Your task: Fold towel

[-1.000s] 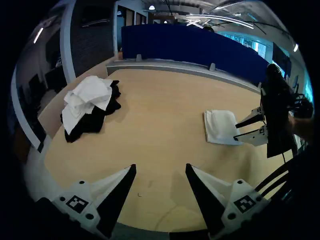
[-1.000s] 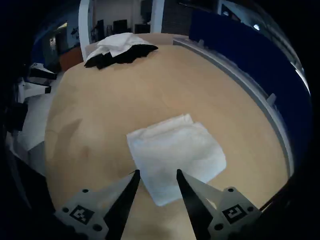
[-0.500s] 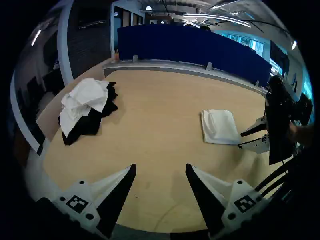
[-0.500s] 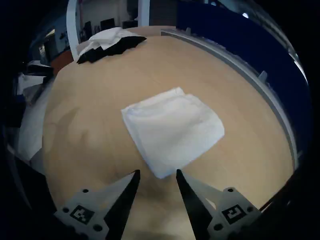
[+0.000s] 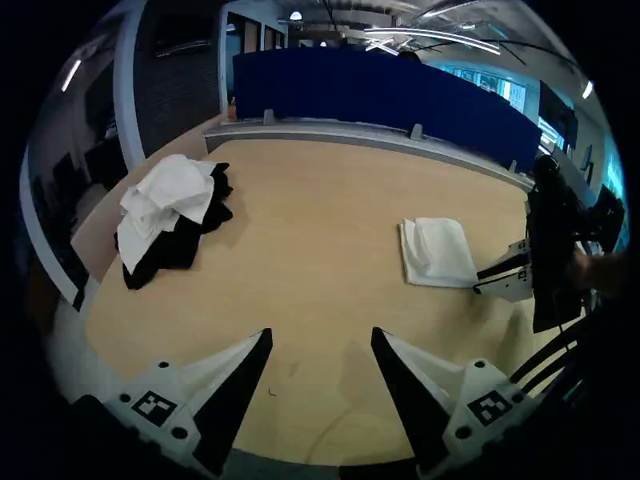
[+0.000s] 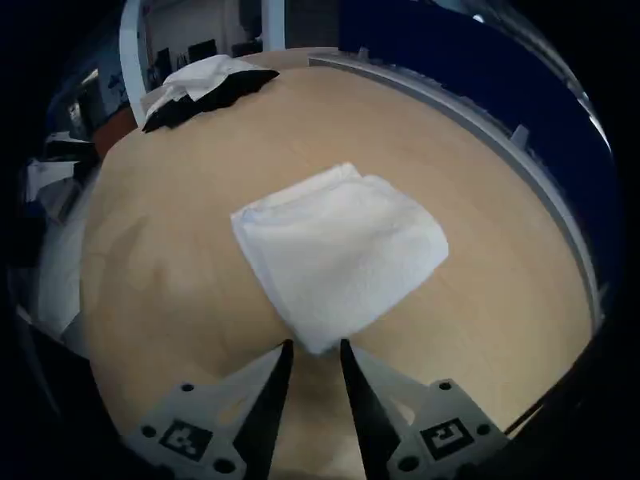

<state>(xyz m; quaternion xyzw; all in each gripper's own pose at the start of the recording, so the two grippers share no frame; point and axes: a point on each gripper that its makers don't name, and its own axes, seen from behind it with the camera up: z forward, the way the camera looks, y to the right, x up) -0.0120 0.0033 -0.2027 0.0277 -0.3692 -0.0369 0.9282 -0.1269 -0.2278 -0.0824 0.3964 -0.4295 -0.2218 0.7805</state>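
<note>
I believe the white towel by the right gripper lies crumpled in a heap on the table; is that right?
Not quite: the white towel by the right gripper lies neatly folded on the table, not crumpled; the right gripper view shows it.

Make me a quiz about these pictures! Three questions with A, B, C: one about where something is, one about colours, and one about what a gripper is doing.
1. Where does the folded towel lie?
A. In a basket
B. Flat on the table, one corner at the right gripper
C. On the floor

2. What colours are in the cloth pile?
A. White and black
B. Red and green
C. All blue

3. How is the left gripper?
A. Shut on the towel
B. Shut on a cup
C. Open, holding nothing

Answers:
1 B, the right gripper view shows the towel's corner just at the fingertips.
2 A, white cloths lie on black ones.
3 C, its fingers stand wide apart over bare wood.
</note>
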